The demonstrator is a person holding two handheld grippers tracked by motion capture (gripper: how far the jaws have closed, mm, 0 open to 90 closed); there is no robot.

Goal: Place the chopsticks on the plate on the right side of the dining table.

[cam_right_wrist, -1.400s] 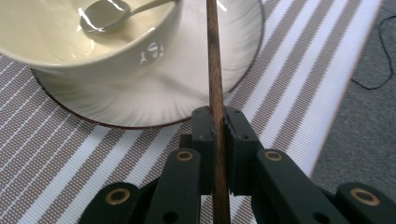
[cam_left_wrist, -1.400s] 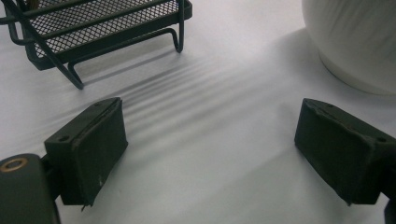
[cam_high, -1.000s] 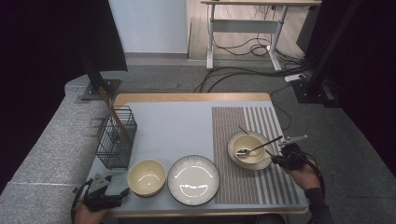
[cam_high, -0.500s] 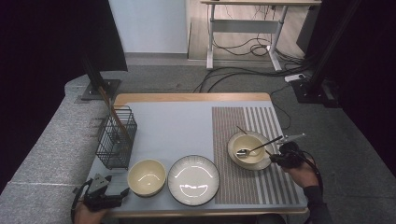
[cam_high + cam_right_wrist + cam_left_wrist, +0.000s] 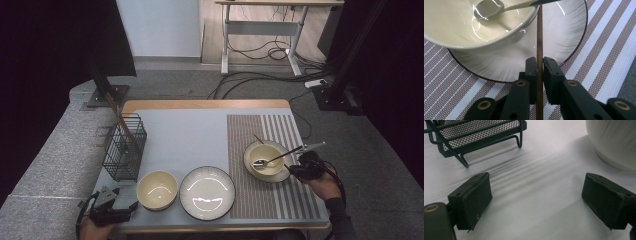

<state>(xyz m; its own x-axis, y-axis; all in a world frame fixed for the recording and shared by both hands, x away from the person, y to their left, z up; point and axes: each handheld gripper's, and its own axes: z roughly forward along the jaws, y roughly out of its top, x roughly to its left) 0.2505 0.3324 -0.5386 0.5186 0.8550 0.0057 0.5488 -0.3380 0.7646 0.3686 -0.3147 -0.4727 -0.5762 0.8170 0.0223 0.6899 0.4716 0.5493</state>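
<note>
The left hand-held gripper (image 5: 112, 207) rests at the near left corner of the tabletop (image 5: 190, 140), jaws wide apart with nothing between them. Its own view shows the wire basket (image 5: 474, 135) ahead on one side and a cream bowl (image 5: 614, 142) on the other. The right hand-held gripper (image 5: 537, 66) is squeezed tight on a thin brown stick (image 5: 539, 37). The stick points straight away from it, over a plate (image 5: 564, 35), toward the bowl (image 5: 474, 32) holding a spoon (image 5: 489, 10). From the high view the stick (image 5: 292, 151) looks like a thin dark line slanting toward that bowl.
</note>
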